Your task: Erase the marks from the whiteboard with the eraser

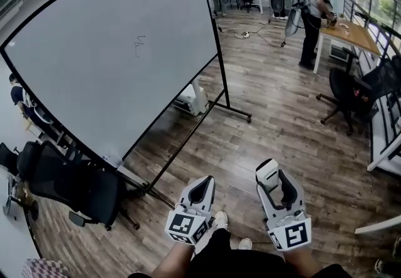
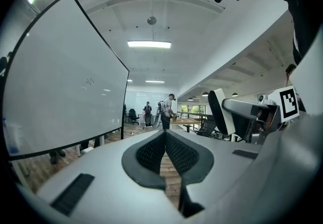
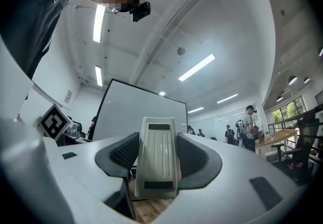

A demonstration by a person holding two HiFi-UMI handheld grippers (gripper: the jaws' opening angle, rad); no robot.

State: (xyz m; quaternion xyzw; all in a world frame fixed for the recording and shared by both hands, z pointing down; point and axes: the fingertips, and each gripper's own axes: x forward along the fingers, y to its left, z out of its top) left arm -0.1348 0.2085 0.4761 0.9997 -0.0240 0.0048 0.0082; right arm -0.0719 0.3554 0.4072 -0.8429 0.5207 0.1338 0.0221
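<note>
One eraser [image 3: 158, 160] pinched in right claw [image 3: 158, 142], well apart from whiteboard [image 1: 94, 76].

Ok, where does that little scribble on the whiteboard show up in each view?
Head view: scribble upper left, on the whiteboard.
Left gripper view: left of centre, mid-board.
Right gripper view: board visible, scribble too faint to find.
Shared landmark: person standing at the wooden table.
</note>
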